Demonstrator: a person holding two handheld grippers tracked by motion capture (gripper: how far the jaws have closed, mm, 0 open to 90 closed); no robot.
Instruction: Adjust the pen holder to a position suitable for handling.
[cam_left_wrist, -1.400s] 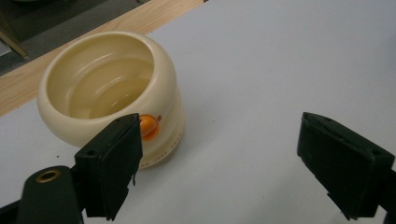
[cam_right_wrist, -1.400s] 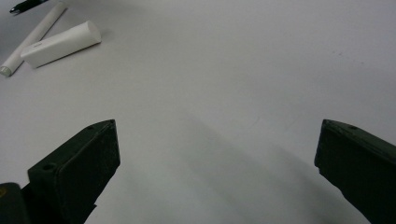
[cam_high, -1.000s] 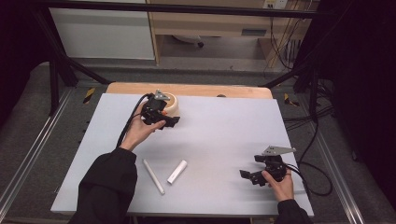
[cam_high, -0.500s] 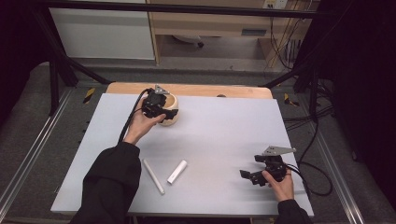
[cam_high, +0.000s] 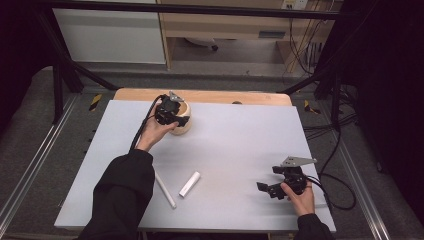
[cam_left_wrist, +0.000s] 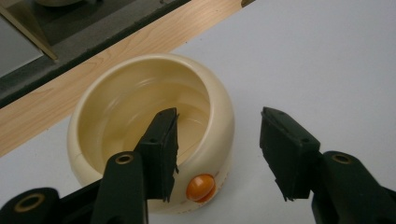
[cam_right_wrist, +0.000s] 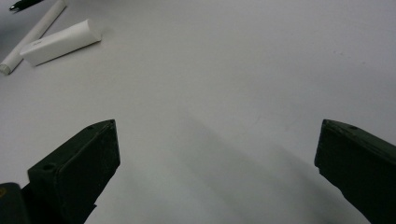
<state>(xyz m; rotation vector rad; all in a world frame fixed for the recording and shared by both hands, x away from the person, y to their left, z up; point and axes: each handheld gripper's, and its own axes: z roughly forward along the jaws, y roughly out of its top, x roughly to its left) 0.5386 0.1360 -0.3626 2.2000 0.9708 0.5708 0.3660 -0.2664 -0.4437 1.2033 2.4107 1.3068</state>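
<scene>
A cream round bowl (cam_high: 183, 125) with an orange button (cam_left_wrist: 201, 187) on its side stands at the table's far left. My left gripper (cam_high: 175, 117) hovers over its rim. In the left gripper view the gripper (cam_left_wrist: 219, 156) straddles the bowl (cam_left_wrist: 116, 107): one jaw is inside it, the other outside the wall with a gap showing. The jaws have just been closing, and the pads do not press on the wall. At the front right my right gripper (cam_high: 267, 189) rests open near the table, and nothing lies between its jaws (cam_right_wrist: 215, 163).
A short white cylinder (cam_high: 189, 184) and a long thin white stick (cam_high: 165, 190) lie side by side at the front left, beside the left sleeve. A wooden strip (cam_high: 250, 96) borders the table's far edge. Cables trail off the right side.
My left gripper has edged farther over the bowl and a little lower, and its jaws have narrowed around the wall. The right gripper has stayed put.
</scene>
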